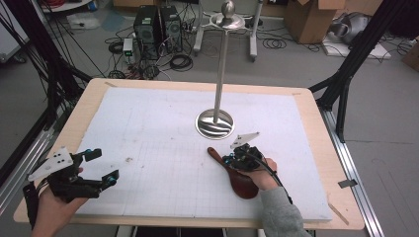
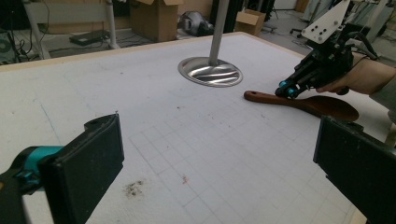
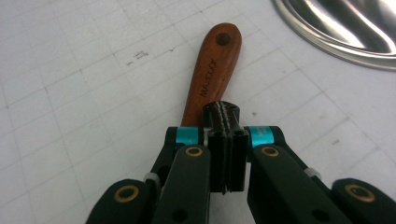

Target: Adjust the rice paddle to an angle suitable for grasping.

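A dark wooden spoon (image 1: 243, 186) lies flat on the white gridded mat, handle toward the far left and bowl toward the near right. My right gripper (image 1: 229, 160) sits tip-down over the handle with its jaws pressed together. In the right gripper view the spoon's handle (image 3: 211, 70) runs out from under the shut gripper (image 3: 223, 122), and nothing shows between the pads. The left gripper view has the spoon (image 2: 317, 105) with the right gripper (image 2: 286, 90) at its handle. My left gripper (image 1: 102, 166) stands open near the mat's front left corner, with nothing between its wide-apart pads (image 2: 88, 163).
A metal stand rises from a round shiny base (image 1: 215, 124) just beyond the spoon, with a tall pole and a ball on top. The base (image 2: 210, 72) (image 3: 345, 28) lies close to the handle's end. A wooden table rim (image 1: 323, 148) frames the mat.
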Action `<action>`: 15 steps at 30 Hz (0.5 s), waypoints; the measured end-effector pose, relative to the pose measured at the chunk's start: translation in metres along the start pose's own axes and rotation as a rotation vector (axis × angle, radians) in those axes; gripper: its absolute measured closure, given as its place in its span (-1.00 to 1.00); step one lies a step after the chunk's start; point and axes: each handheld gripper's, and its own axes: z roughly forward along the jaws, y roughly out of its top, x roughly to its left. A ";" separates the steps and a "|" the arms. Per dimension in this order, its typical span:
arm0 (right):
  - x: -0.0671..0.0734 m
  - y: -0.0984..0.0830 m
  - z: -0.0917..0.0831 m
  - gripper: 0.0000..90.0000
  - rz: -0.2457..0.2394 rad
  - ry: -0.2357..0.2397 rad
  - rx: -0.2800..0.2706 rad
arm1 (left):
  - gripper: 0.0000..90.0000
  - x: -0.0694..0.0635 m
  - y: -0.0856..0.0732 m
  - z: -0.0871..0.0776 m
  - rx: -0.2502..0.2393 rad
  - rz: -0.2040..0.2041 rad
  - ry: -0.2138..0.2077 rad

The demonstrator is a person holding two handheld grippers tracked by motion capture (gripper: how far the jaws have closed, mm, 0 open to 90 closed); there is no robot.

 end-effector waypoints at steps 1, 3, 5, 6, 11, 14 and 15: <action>0.001 0.001 0.000 1.00 -0.006 -0.006 0.005 | -0.95 0.000 0.000 -0.001 0.000 -0.001 0.001; 0.003 0.003 0.001 1.00 -0.011 -0.008 0.011 | -0.95 0.000 0.000 -0.002 0.003 0.001 0.002; 0.007 0.006 0.003 1.00 -0.025 -0.006 0.018 | -0.95 0.000 -0.001 -0.002 0.001 -0.001 0.004; 0.008 0.007 0.004 1.00 -0.035 -0.009 0.019 | -0.95 0.000 -0.001 -0.002 0.001 -0.002 0.004; 0.008 0.008 0.004 1.00 -0.027 -0.001 0.015 | -0.95 0.000 0.000 -0.002 -0.001 -0.003 0.003; 0.008 0.009 0.000 1.00 -0.017 0.010 -0.016 | -0.95 0.000 0.000 -0.003 0.000 -0.002 0.005; 0.008 0.009 -0.001 1.00 -0.013 0.013 -0.031 | -0.95 0.001 0.000 -0.003 0.000 -0.001 0.005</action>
